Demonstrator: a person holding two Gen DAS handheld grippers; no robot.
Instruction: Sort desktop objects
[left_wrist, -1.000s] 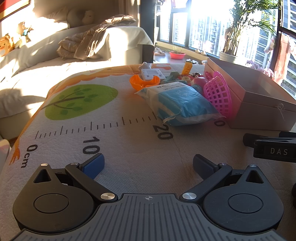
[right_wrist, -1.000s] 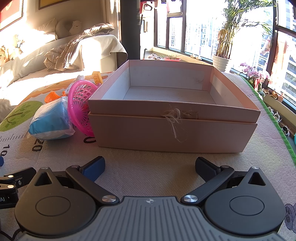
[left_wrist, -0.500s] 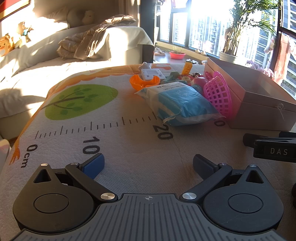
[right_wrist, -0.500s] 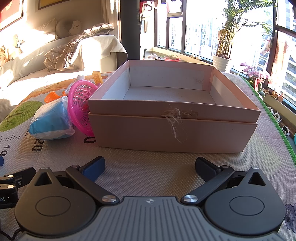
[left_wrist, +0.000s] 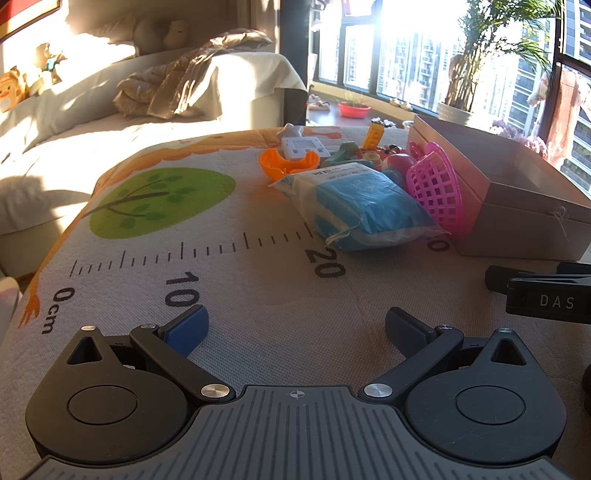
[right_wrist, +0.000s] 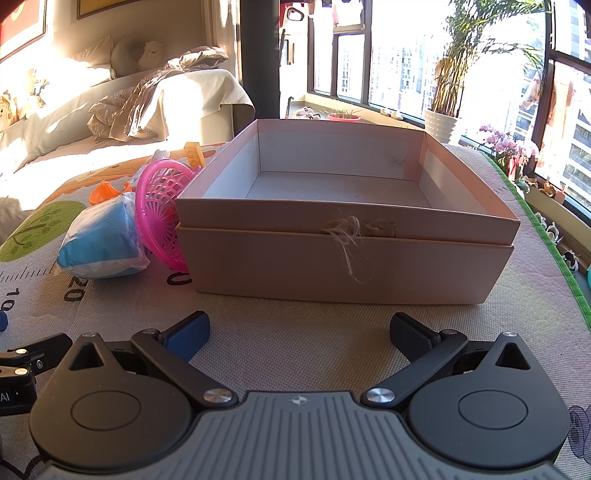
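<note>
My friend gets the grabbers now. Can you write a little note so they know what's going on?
Left gripper: jaws open, holding nothing, low over the mat.
Right gripper: jaws open, holding nothing, facing the box.
Things: the box is open with nothing visible inside. The pink basket is tipped up against the box's left side. The blue packet lies beside the basket. Behind them are an orange bowl, a white toy, a yellow brick and other small toys in a pile.
Done: nothing sorted yet.
Left: everything; the packet is probably the easiest first pick.
</note>
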